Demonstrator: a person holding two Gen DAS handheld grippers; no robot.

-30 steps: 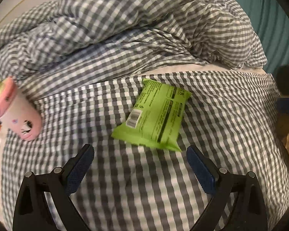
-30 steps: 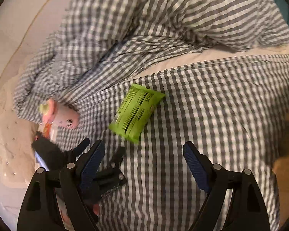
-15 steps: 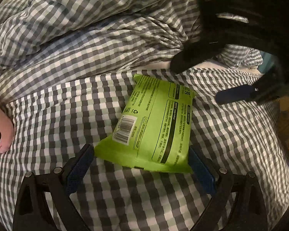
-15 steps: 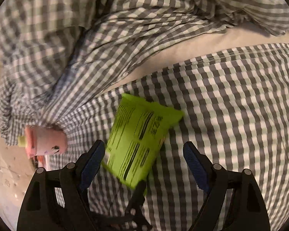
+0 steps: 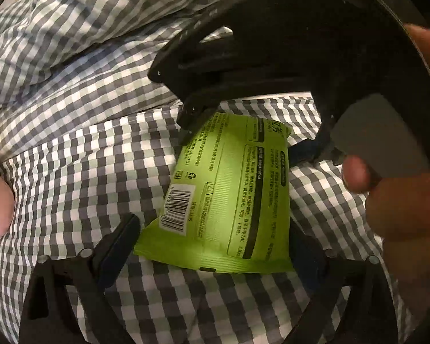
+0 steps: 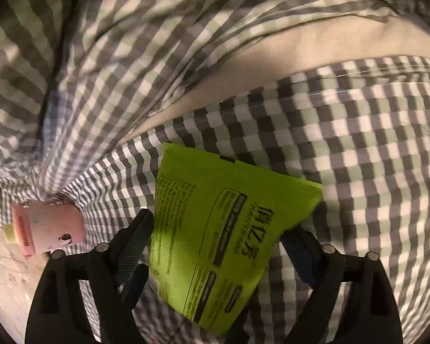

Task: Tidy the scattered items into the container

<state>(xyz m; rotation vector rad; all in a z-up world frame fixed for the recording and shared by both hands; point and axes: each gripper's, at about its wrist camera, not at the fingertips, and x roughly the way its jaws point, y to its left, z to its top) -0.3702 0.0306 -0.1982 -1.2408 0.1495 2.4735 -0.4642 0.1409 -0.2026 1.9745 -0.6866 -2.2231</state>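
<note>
Your green packet (image 5: 229,197) lies flat on the checked bedsheet (image 5: 71,172), in the centre of the left wrist view and the lower centre of the right wrist view (image 6: 223,240). Your left gripper (image 5: 212,246) has its jaws spread wide to either side of the packet's near end; whether the pads touch it, you cannot tell from here. Your right gripper (image 6: 220,258) also stands wide, its fingers flanking the opposite end of the packet, and it fills the upper right of the left wrist view as a dark frame, with your hand (image 5: 401,200) at the right edge. A pink bottle (image 6: 46,229) lies on its side at the left edge, well apart from the packet, beside the rumpled checked duvet (image 6: 114,57) in the upper frame.
</note>
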